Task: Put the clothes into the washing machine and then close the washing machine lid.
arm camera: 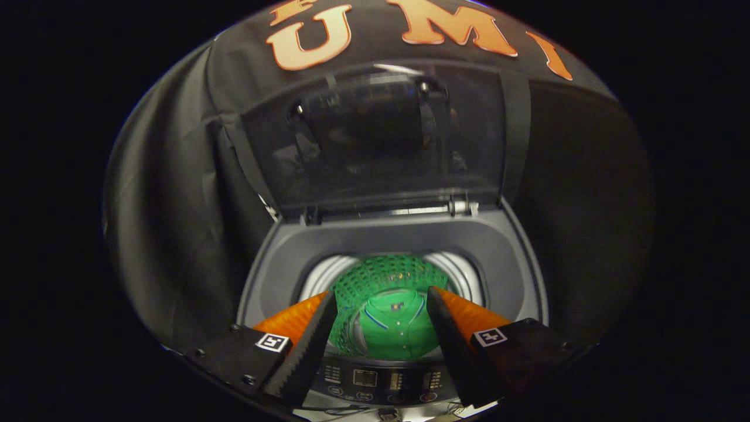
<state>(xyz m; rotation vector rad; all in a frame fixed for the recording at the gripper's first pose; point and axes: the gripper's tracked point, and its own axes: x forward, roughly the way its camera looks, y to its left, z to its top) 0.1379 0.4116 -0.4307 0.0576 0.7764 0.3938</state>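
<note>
A grey top-loading washing machine (pixel 510 258) stands just ahead of me with its dark see-through lid (pixel 387 140) raised upright against the booth wall. Inside the drum (pixel 457 272) lies a green collared shirt (pixel 392 328), with a green mesh piece (pixel 381 275) behind it. My gripper (pixel 382 305) hovers above the front of the drum opening, open, its two fingers spread to either side of the shirt without touching it. Nothing is held between them.
The machine's control panel (pixel 381 381) with buttons and a small display runs along its front edge below my fingers. Black cloth closes the booth behind and on both sides of the machine. Cables lie in front of the panel.
</note>
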